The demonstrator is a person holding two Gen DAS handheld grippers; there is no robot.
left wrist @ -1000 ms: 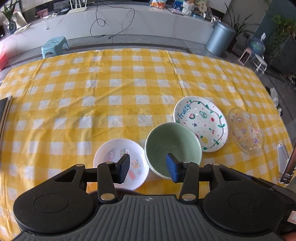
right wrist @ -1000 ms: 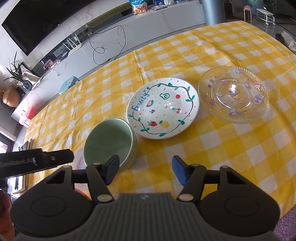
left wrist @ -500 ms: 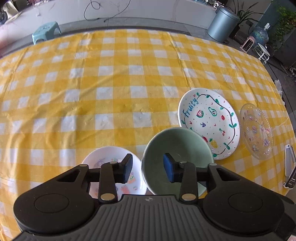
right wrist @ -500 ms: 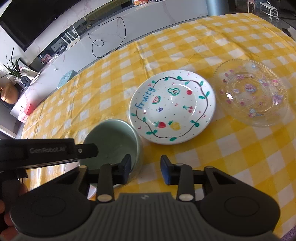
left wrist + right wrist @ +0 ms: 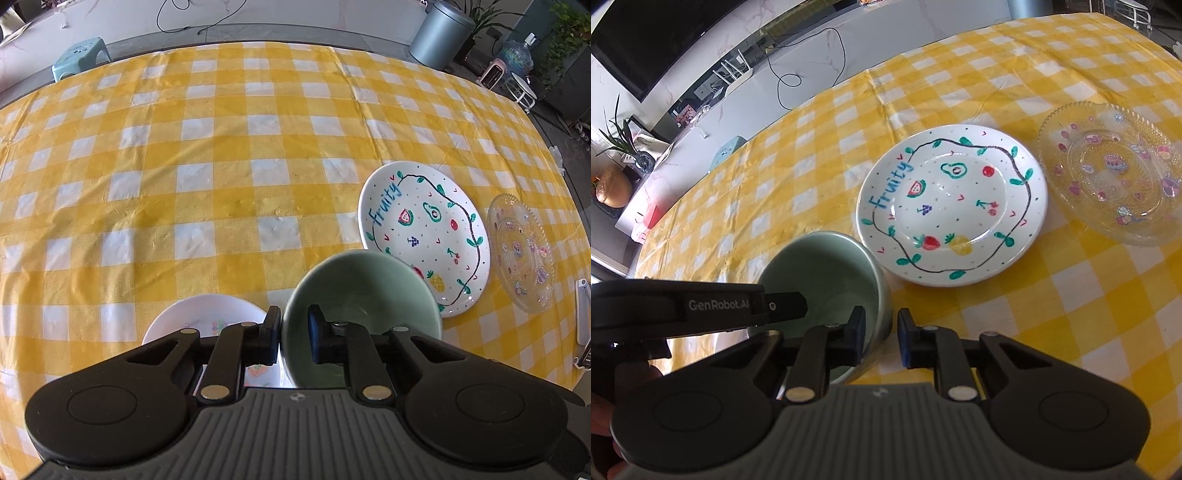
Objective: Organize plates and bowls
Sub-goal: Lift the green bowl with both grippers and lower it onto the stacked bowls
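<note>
yellow checked tablecloth (image 5: 229, 177) | left gripper (image 5: 294, 334) clamped on green bowl (image 5: 369, 284) rim | right gripper (image 5: 881, 336) pinching same bowl's wall | fruit plate (image 5: 960, 206) beside

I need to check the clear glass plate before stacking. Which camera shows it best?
The right wrist view: the clear glass plate faces the camera almost whole, its printed decorations readable, though its right edge runs out of view. The left wrist view shows it squeezed narrow at the right edge, beyond the Fruity plate.

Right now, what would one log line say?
left gripper: pinching pale green ceramic bowl rim | right gripper: pinching same bowl | white fruit-painted plate: untouched
</note>
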